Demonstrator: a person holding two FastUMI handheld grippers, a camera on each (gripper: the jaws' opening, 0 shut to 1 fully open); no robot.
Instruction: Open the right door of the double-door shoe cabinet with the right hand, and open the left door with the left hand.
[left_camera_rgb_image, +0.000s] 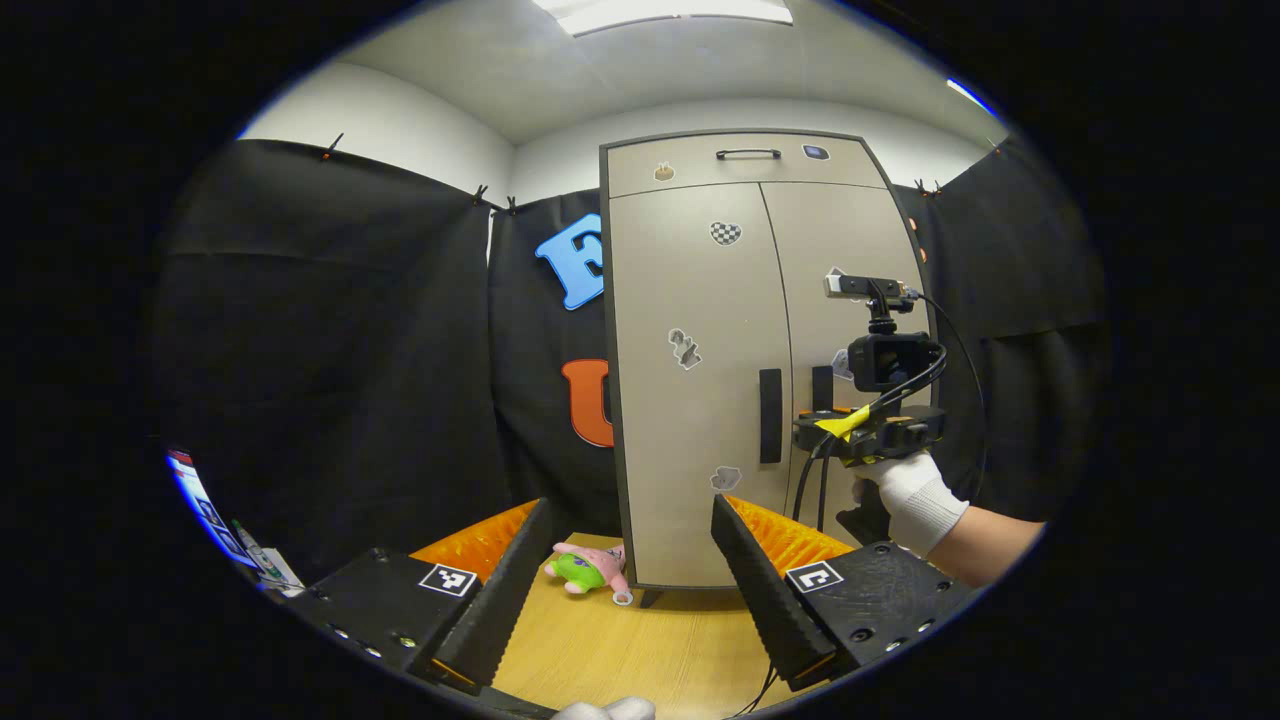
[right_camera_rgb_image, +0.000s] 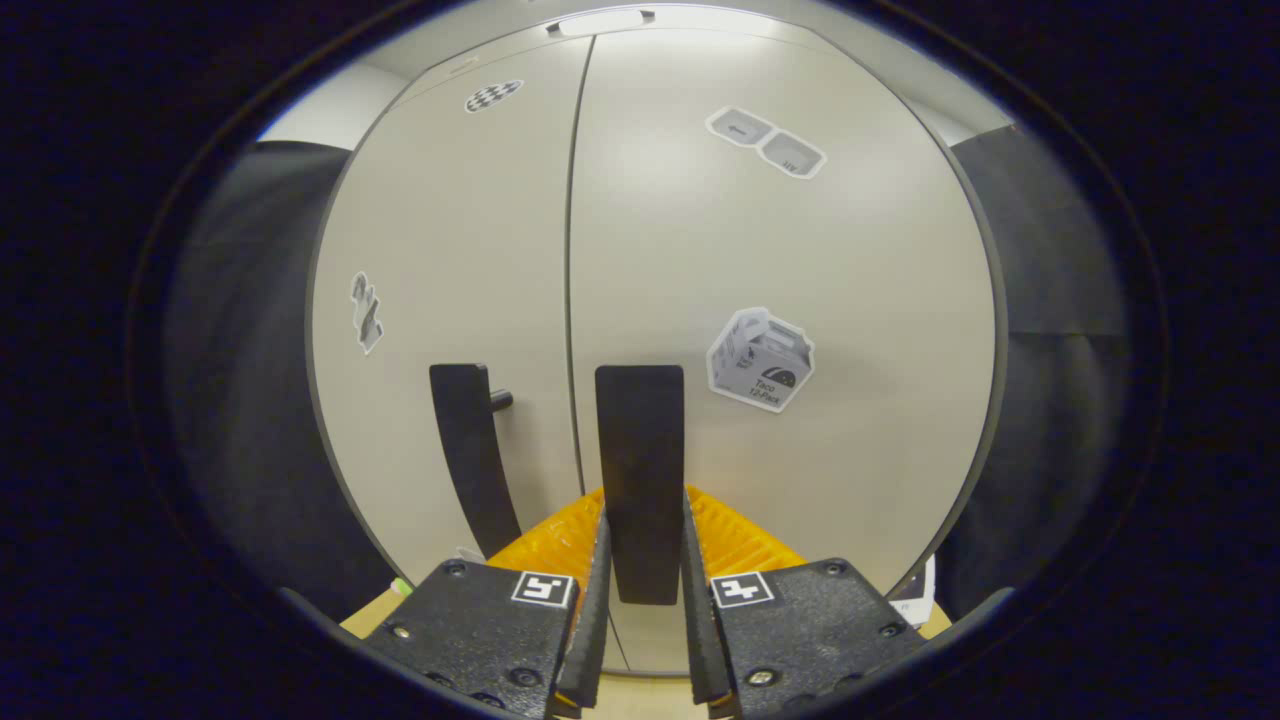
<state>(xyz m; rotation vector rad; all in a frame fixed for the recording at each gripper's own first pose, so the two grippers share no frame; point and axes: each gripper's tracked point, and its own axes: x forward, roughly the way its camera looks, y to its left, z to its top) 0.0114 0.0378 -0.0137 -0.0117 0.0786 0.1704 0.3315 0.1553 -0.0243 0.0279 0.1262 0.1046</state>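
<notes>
Right claw on the right door's handle, both doors closed.

Left gripper view: the shoe cabinet (left_camera_rgb_image: 740, 350) stands at twelve o'clock on the wooden table (left_camera_rgb_image: 640, 650), doors flush; the left gripper (left_camera_rgb_image: 630, 590) hangs back with fingers spread wide and empty, a plush toy (left_camera_rgb_image: 588, 570) lying between them by the cabinet's foot. At three o'clock a gloved hand (left_camera_rgb_image: 912, 500) holds the right gripper (left_camera_rgb_image: 825, 420) up at the handles.

Right gripper view: the right gripper (right_camera_rgb_image: 645, 590) has its fingers narrowed around the right door handle (right_camera_rgb_image: 640, 470), apparently pressing both sides. The left door handle (right_camera_rgb_image: 468, 450) sits at nine o'clock, untouched. I judge the first step is in hand: next comes an outward pull, swinging about the right-edge hinge.
</notes>
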